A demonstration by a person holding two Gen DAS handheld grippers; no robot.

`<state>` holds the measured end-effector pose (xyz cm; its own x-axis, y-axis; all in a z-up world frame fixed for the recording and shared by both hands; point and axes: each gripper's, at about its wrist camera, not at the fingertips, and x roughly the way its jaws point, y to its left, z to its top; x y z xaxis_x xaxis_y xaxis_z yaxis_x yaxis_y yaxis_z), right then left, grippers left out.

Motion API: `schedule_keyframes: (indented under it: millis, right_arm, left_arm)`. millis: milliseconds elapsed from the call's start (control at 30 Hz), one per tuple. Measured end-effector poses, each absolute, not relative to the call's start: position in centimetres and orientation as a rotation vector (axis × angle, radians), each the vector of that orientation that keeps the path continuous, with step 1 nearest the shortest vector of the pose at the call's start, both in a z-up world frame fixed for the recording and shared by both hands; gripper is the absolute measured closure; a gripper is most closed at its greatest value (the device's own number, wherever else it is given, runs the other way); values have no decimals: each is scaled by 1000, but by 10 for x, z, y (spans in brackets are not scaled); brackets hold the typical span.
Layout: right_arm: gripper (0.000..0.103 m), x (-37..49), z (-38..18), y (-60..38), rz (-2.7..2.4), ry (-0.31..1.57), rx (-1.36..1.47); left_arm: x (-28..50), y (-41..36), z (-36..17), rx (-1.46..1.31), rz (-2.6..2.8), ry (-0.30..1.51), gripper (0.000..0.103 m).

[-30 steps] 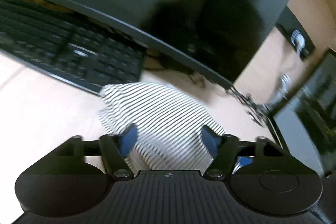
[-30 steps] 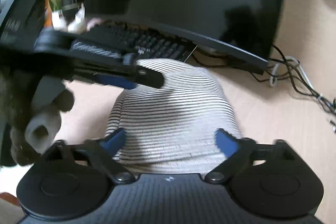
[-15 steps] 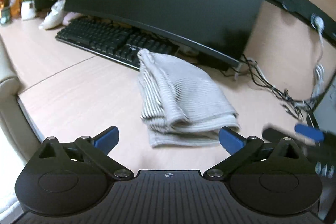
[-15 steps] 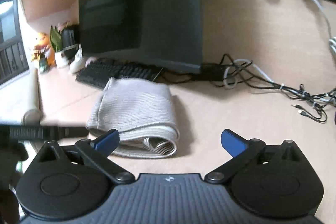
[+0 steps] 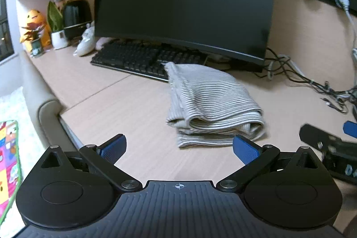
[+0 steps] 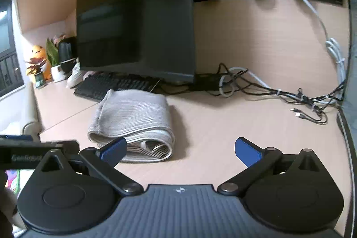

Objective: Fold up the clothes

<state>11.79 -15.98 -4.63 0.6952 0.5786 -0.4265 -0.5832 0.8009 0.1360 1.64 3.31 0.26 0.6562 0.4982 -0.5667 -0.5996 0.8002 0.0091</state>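
A grey-and-white striped garment [image 5: 209, 102] lies folded into a thick bundle on the wooden desk [image 5: 125, 108], just in front of the keyboard. In the right wrist view the same striped garment [image 6: 133, 119] sits left of centre, its layered end facing me. My left gripper [image 5: 178, 150] is open and empty, held back from the bundle's near edge. My right gripper [image 6: 180, 150] is open too, with nothing between its blue pads; the garment lies ahead and to its left. The right gripper's dark body shows at the right edge of the left wrist view.
A dark monitor [image 5: 183, 3] and a black keyboard [image 5: 138, 59] stand behind the garment. Tangled cables [image 6: 279, 93] run along the back right. Small plants and an orange figure [image 5: 35, 26] crowd the far left corner. A padded desk edge [image 5: 44, 117] runs down the left.
Both grippers pulled back from the garment, which had lain close between their fingers. The left jaws widened. The folded bundle now rests alone on the desk.
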Motion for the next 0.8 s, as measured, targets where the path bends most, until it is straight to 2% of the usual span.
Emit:
schedule_keyframes:
  millis: [800]
  right_arm:
    - [0,109,-37,-164,674,435,-32]
  left_arm:
    - [-3,20,10,-218,622,549,0]
